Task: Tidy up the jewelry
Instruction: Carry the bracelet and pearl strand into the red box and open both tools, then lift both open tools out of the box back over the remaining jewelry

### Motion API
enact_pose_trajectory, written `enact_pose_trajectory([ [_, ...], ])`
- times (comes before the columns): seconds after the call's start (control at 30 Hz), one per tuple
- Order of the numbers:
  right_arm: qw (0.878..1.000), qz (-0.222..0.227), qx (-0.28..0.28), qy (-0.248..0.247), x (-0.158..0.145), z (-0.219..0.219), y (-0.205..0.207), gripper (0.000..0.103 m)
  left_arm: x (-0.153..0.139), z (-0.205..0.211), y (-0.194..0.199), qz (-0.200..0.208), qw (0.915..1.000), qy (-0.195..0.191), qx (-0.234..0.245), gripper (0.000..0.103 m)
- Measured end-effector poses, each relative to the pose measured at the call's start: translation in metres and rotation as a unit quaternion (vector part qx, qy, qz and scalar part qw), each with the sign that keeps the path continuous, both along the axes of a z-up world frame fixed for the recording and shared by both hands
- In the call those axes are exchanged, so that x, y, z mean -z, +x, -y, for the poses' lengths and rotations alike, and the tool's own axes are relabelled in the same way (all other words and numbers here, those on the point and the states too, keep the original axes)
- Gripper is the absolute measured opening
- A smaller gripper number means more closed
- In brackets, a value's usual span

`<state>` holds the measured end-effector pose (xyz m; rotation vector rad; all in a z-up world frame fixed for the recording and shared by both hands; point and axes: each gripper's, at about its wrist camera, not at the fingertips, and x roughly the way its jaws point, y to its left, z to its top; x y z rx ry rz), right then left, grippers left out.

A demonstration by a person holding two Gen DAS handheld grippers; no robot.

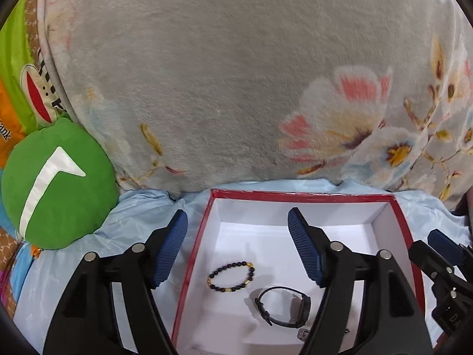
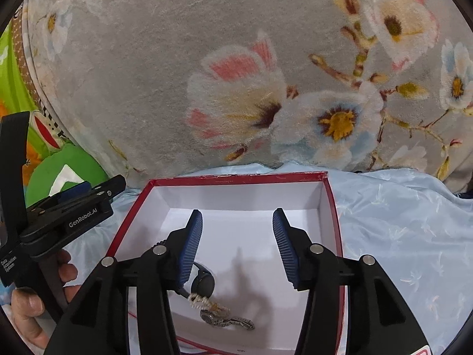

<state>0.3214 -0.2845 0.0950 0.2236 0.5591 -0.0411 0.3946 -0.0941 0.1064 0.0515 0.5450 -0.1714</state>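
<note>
A fuzzy plush blanket is lying behind a matt white cardboard box with a glossy red rim, which is holding a shiny beaded bracelet, a matt black watch and a metal watch, on glossy blue cloth.

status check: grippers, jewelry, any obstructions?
Left gripper open, empty; right gripper open, empty. Dark beaded bracelet, black strap watch, silver metal watch lying in red-rimmed white box. Nothing obstructing.
</note>
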Motion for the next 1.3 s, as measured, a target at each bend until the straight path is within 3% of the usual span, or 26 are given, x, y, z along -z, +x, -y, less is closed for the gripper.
enact_pose_trajectory([
  [0.23,1.0,0.02,-0.002,-0.004,-0.013,-0.007,-0.058,0.061,-0.014,-0.035,-0.039,-0.002,0.9999,0.002,-0.013,0.077],
  [0.37,1.0,0.017,0.005,-0.025,-0.009,-0.013,-0.109,0.065,-0.007,-0.06,-0.08,-0.012,0.9997,0.017,-0.016,0.079],
  [0.57,0.997,-0.01,0.038,-0.071,0.024,-0.015,-0.194,0.067,0.033,-0.097,-0.146,-0.056,0.9975,0.038,-0.017,0.079],
  [0.8,0.995,-0.078,0.06,-0.028,0.08,-0.007,-0.275,0.067,0.082,-0.125,-0.212,-0.101,0.9934,0.049,-0.023,0.079],
  [0.9,0.993,-0.097,0.062,-0.012,0.098,-0.01,-0.299,0.067,0.099,-0.129,-0.236,-0.118,0.9917,0.046,-0.024,0.079],
  [1.03,0.991,-0.117,0.065,-0.027,0.117,-0.02,-0.318,0.067,0.117,-0.126,-0.262,-0.142,0.9893,0.032,-0.015,0.079],
  [1.3,0.988,-0.143,0.057,-0.003,0.146,-0.031,-0.324,0.067,0.142,-0.104,-0.295,-0.173,0.9845,0.023,0.015,0.079],
])
